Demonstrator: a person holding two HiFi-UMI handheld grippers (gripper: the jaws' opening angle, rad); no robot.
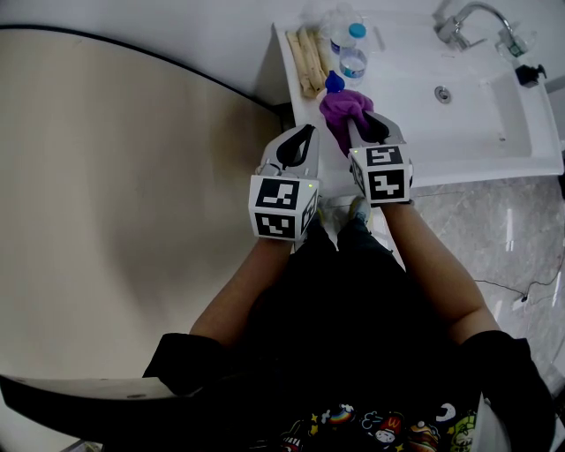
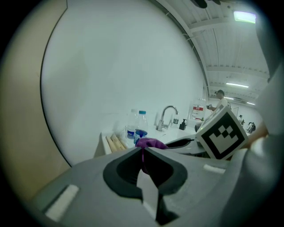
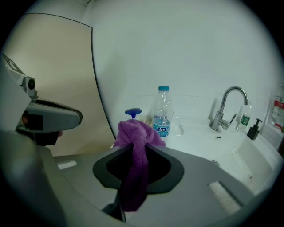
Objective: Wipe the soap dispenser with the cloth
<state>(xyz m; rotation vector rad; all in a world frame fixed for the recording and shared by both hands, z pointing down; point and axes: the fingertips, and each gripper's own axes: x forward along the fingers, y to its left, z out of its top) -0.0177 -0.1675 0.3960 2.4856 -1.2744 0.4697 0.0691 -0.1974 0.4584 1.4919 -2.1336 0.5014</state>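
A purple cloth [image 1: 342, 110] hangs bunched over the left end of the white sink counter [image 1: 477, 150]. My right gripper [image 1: 364, 124] is shut on it; in the right gripper view the cloth [image 3: 135, 150] droops down between the closed jaws. Just beyond the cloth stands the blue pump head of a soap dispenser [image 1: 334, 82] [image 3: 133, 112], its body hidden by the cloth. My left gripper [image 1: 305, 134] hovers left of the cloth at the counter's corner, shut and holding nothing [image 2: 143, 151]. Past its tips the cloth [image 2: 151, 142] shows.
A water bottle with a blue cap [image 1: 353, 44] [image 3: 162, 111] and pale beige sticks [image 1: 309, 57] sit at the counter's back left. The faucet [image 1: 459, 22] [image 3: 228, 106] and a small dark pump bottle [image 3: 254, 128] stand behind the basin. A curved beige wall [image 1: 106, 177] is at left.
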